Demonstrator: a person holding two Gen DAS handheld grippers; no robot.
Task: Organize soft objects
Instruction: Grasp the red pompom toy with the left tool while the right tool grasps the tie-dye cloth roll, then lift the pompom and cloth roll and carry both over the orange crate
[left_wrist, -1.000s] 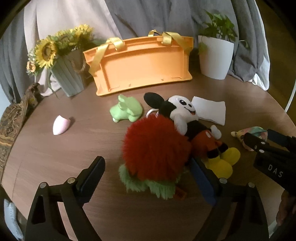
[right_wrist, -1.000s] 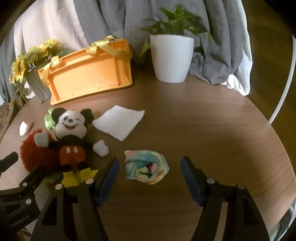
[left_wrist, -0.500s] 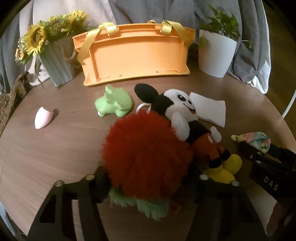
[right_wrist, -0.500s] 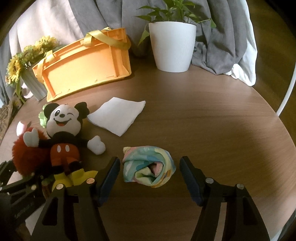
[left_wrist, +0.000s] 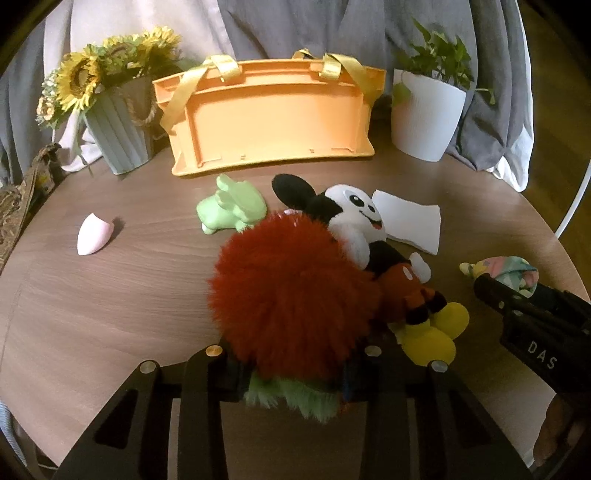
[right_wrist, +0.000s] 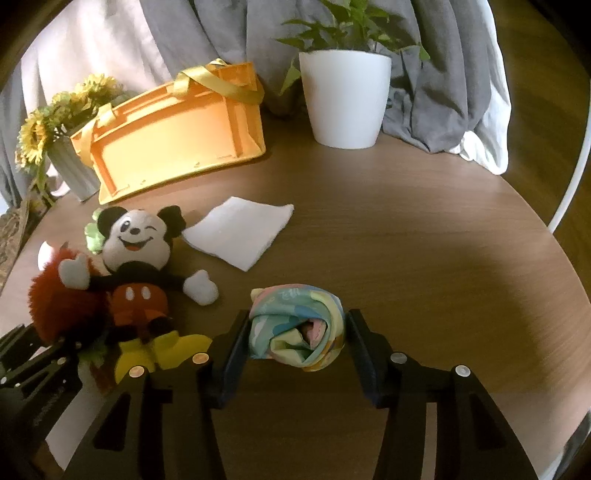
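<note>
My left gripper (left_wrist: 291, 373) is shut on a red fluffy plush with a green fringe (left_wrist: 295, 295); its fingers are buried in the fur. A mouse plush (left_wrist: 354, 210) lies against the plush's right side. My right gripper (right_wrist: 297, 332) has a rolled pastel cloth (right_wrist: 295, 325) between its jaws. They are still closing, and both pads touch the roll's sides. An orange basket with yellow handles (left_wrist: 269, 122) lies on its side at the back of the table. A folded white cloth (right_wrist: 240, 229), a pale green soft toy (left_wrist: 232, 210) and a pink sponge (left_wrist: 92, 236) lie loose on the table.
The round wooden table (right_wrist: 424, 240) has a white plant pot (right_wrist: 345, 96) at the back right and a grey vase of sunflowers (left_wrist: 118, 136) at the back left. Grey and white fabric hangs behind them. The table's edge curves close on the right.
The left gripper moved forward onto the red plush and closed on it. The right gripper's jaws narrowed around the pastel cloth roll until they touched it.
</note>
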